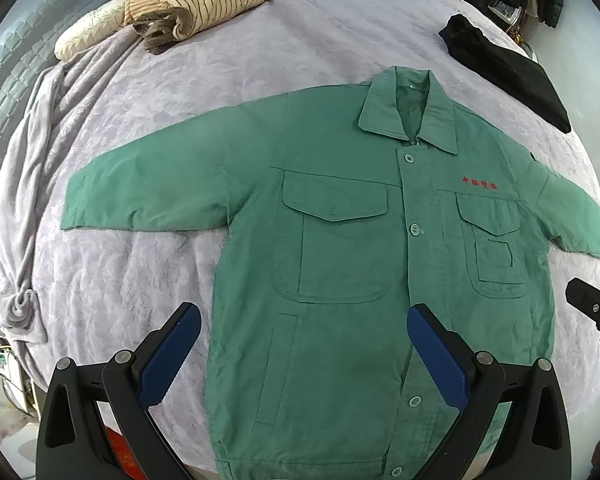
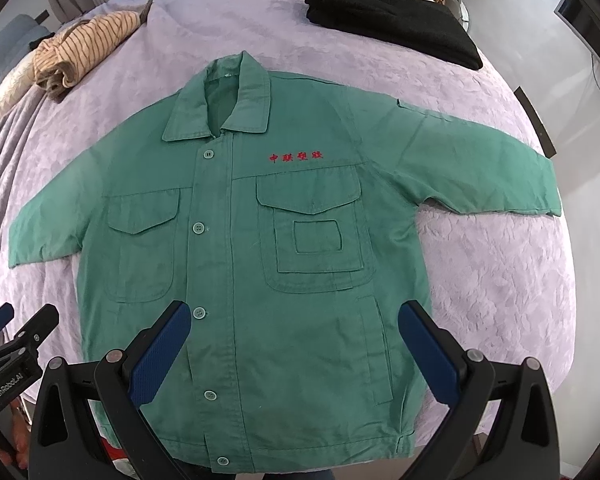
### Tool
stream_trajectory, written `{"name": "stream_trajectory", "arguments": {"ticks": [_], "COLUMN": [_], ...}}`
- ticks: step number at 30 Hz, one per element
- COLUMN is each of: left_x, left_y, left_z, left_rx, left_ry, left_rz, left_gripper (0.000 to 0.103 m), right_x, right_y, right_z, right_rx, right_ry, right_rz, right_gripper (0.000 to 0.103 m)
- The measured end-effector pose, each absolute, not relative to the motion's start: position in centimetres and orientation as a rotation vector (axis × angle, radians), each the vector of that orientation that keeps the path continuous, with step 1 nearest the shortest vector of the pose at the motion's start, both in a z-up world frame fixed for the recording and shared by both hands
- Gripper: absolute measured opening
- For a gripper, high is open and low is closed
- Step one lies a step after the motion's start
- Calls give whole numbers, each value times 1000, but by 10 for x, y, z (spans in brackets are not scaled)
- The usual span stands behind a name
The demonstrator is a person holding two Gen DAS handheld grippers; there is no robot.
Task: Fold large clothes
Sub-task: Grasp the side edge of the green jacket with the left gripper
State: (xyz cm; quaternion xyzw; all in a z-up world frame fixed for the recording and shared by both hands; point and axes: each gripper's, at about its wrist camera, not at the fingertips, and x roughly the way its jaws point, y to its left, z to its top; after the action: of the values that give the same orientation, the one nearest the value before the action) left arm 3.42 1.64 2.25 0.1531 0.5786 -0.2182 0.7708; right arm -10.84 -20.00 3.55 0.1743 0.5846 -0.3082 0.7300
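Blue-padded fingers (image 1: 168, 356) of the left gripper (image 1: 304, 356) are seen spread wide apart at the bottom of the left wrist view, nothing being held between them; one finger is placed over the bedspread (image 1: 140, 264) and the other over the jacket (image 1: 340, 280). Fingers of the right gripper (image 2: 296, 352) are likewise released and empty, both being held above the lower front of the jacket (image 2: 240, 280). Whether either gripper touches the cloth cannot be told. Just ahead of both grippers the green jacket is laid flat and face up on the lilac bedspread (image 2: 500, 280), buttoned down the middle, with its hem nearest the grippers and its collar (image 2: 220, 100) farthest from them. Both sleeves are spread out sideways. Two flapped chest pockets are seen, and red embroidered characters (image 2: 297, 156) are set above the pocket on the right gripper's side. Beyond the collar and off to the right, a folded black garment (image 2: 392, 20) is laid on the bedspread, well apart from the jacket. Far ahead and to the left, a bundled striped garment (image 1: 196, 4) is seen beside a pale pillow (image 1: 88, 36). At the right edge of the left wrist view part of the right gripper (image 1: 596, 312) is caught, and at the left edge of the right wrist view part of the left gripper (image 2: 12, 340) is shown.
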Motion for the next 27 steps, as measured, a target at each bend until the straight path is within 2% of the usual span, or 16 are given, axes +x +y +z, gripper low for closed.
{"name": "stream_trajectory", "arguments": {"ticks": [11,19,27], "left_x": [95,199,294], "left_y": [83,189,266], "left_z": [-23,-94,-148], "left_rx": [-17,-218,-285], "left_ry": [1331,1282,1204], "left_rz": [-471,-244,-40], "left_gripper": [103,103,103], "right_x": [-76,-43,-26], "right_y": [-154,-93,-64], "right_z": [6,-48,-78], "right_rx": [345,329,279], "right_ry": [1312,1411,1480], "right_rz": [-486,-342,-321], "right_gripper": [103,103,103]}}
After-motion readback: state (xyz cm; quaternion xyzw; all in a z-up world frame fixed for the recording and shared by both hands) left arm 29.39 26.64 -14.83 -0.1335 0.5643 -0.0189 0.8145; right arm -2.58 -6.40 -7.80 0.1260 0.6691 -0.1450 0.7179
